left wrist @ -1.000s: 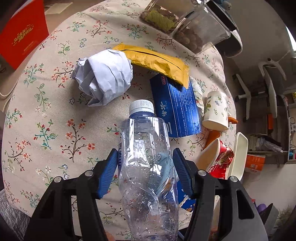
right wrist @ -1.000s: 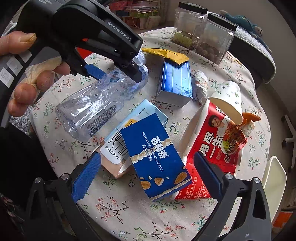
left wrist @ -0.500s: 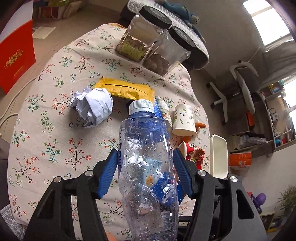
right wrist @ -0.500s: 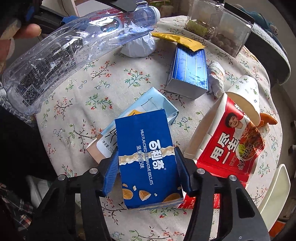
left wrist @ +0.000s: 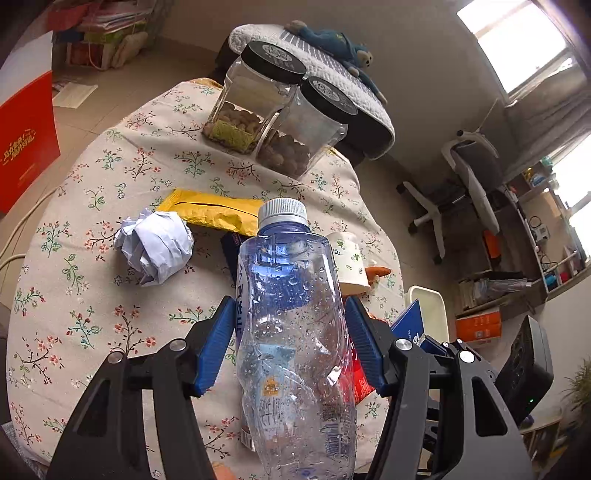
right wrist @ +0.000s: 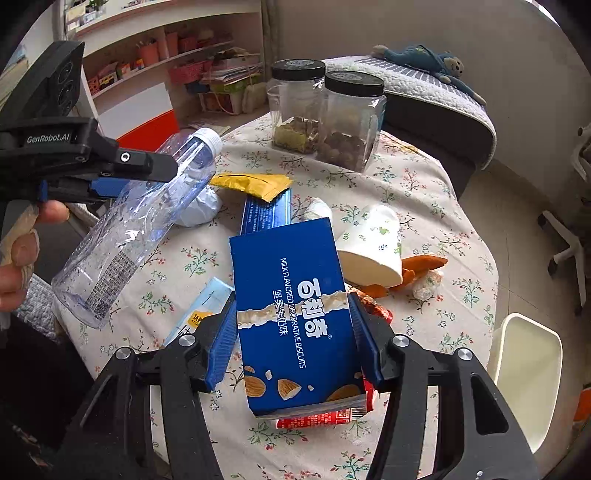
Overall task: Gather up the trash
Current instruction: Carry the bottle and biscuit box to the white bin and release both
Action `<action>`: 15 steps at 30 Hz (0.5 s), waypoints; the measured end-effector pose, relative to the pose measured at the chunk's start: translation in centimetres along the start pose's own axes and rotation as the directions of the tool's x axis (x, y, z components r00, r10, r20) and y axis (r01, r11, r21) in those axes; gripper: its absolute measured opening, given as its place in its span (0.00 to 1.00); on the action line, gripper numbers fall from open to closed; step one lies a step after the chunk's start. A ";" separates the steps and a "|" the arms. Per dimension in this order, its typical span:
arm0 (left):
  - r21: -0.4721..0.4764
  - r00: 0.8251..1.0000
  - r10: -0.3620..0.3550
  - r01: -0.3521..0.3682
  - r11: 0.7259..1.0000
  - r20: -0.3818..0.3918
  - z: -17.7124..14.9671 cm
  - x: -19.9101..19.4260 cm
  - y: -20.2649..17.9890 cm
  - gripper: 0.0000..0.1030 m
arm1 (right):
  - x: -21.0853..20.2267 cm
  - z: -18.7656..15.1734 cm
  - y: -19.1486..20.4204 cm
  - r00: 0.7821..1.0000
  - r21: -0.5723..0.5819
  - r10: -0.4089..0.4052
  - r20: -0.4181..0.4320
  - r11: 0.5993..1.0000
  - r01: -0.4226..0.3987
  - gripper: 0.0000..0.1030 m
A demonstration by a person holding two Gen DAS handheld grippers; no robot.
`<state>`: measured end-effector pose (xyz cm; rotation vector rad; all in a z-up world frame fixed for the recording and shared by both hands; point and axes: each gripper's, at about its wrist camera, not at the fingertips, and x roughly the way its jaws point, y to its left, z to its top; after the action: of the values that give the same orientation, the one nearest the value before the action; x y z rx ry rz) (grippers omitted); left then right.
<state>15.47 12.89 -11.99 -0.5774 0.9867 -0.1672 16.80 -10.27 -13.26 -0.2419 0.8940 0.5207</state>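
Gripping one bottle [left wrist: 295,332], one biscuit box [right wrist: 295,317]

Daylight is admitted by a window [left wrist: 517,40] at upper right. A white office chair [left wrist: 469,177] is seen on the tiled floor [left wrist: 391,206] at right. Shelves [right wrist: 159,55] are seen at upper left, against beige walls [right wrist: 461,33].

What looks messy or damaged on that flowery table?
A paper cup lies tipped on its side, with orange peel beside it. A crumpled paper ball and a torn yellow wrapper sit nearby. The held plastic bottle looks dented.
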 end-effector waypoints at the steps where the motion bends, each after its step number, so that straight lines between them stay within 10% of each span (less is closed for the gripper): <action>1: 0.009 1.000 -0.003 0.003 1.000 0.008 0.0 0.1 -0.5 0.58 | -0.4 0.1 -1.1 0.999 0.035 -0.028 0.017 0.999 0.028 0.52; 8: 0.049 0.999 -0.023 0.021 0.999 0.046 -0.1 1.5 -3.6 0.58 | -2.5 -0.7 -9.7 0.962 0.311 -0.267 0.053 0.920 0.238 0.53; 15: 0.091 0.998 -0.057 0.054 0.994 0.040 -1.1 3.7 -6.9 0.58 | -3.0 -4.5 -17.7 0.896 0.574 -0.428 -0.120 0.707 0.414 0.53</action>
<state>17.43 5.22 -11.47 -0.5237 0.9172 -0.2468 21.55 -28.10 -13.85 0.1342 0.9008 -0.2011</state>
